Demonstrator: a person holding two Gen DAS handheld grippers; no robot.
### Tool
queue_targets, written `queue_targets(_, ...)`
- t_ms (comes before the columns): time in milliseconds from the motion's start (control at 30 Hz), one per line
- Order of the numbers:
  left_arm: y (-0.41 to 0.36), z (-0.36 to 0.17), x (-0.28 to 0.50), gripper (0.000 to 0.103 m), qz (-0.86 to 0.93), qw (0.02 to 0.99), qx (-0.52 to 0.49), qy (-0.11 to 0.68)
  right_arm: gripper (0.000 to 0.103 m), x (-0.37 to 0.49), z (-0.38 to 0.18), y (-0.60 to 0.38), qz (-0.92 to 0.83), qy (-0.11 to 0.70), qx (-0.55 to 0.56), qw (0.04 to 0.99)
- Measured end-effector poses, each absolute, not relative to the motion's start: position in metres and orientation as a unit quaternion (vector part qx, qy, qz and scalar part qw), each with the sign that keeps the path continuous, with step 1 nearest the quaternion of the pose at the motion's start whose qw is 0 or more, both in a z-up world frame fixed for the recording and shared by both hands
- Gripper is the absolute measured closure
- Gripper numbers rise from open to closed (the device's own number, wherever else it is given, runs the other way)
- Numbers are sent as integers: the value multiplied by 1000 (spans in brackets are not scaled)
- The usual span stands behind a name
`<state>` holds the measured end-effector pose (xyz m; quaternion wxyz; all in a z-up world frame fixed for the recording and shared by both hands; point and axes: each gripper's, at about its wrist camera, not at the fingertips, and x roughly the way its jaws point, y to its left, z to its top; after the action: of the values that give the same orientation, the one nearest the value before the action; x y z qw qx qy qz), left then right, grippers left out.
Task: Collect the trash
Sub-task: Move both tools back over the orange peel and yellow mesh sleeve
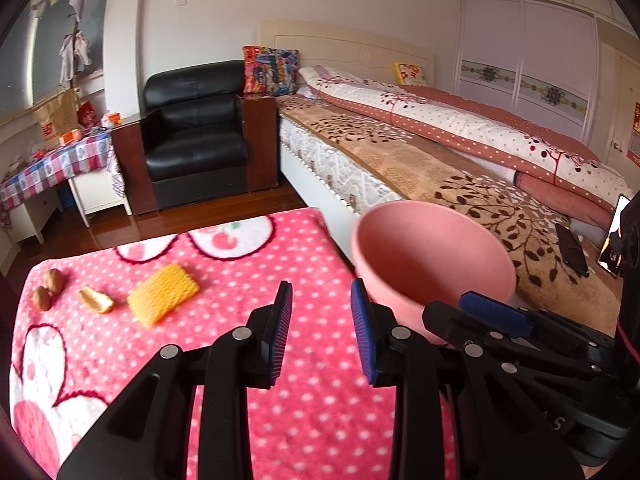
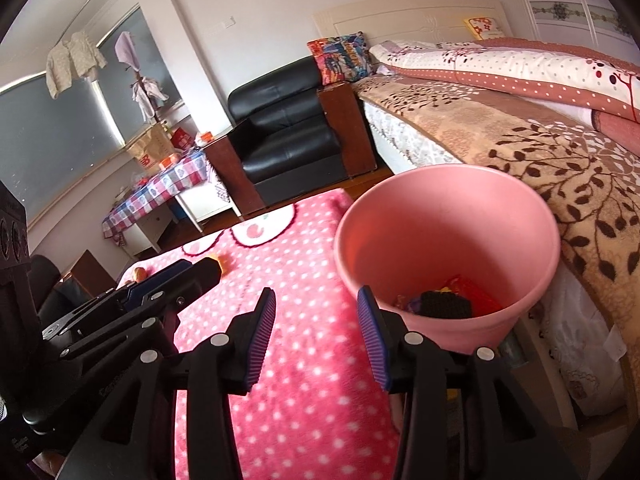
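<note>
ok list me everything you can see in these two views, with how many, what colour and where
blanket: one, pink with white dots, under both grippers
walnuts: two, brown, far left of the blanket
peel: one, orange, right of the walnuts
yellow wrapper: one, right of the peel
bin: one, pink, at the blanket's right edge beside the bed, red and dark trash inside
bed: one, leaf-print cover, right
armchair: one, black, by the far wall
small table: one, checked cloth, far left
left gripper: black, blue fingers apart, nothing between
right gripper: same, fingers apart, empty
</note>
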<state>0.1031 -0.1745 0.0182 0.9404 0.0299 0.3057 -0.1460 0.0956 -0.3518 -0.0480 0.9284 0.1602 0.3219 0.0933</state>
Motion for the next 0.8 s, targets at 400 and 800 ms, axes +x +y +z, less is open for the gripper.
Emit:
queue_targets(400, -112, 11, 89, 73, -83, 947, 10, 310, 58, 92, -49, -296, 131, 340, 130, 922)
queue_targets(800, -19, 14, 104, 73, 28, 952, -35, 302, 58, 124, -49, -236, 178, 347, 98, 915)
